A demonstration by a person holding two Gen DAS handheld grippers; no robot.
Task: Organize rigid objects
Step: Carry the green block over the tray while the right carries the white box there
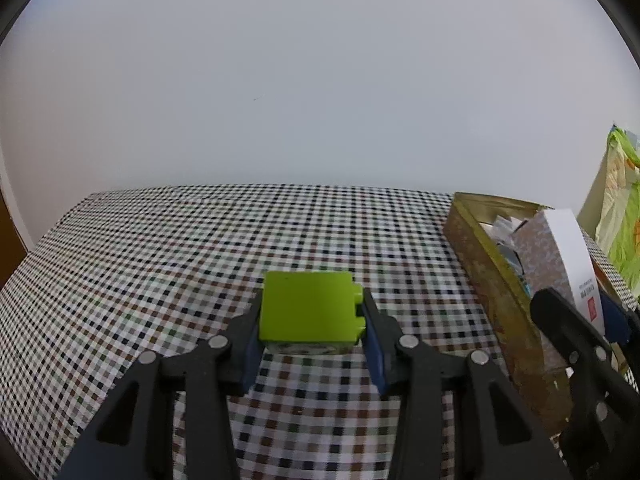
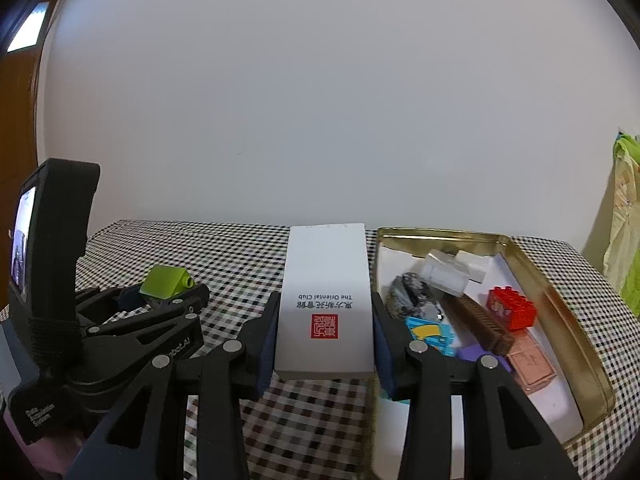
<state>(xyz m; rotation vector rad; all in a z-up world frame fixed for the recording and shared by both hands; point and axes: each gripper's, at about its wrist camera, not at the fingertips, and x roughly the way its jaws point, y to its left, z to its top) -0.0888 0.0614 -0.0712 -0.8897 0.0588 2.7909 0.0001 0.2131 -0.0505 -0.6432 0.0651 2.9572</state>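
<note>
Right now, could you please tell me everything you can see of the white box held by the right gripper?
The white box is a tall, smooth carton, seemingly cardboard, printed with "The Oriental Club" and a red seal, both upside down in the right wrist view. The right gripper has its jaws shut on its two sides. One side panel carries a fine pattern. It sits at the left edge of the gold tin.

A lime-green block [image 1: 310, 309] is seen at lower centre on a black-and-white checked cloth [image 1: 160, 264]; at right, a gold tin [image 2: 560, 304] and red brick [image 2: 512, 308].

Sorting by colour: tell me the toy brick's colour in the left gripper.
Lime green brick, clearest in left wrist view.
</note>
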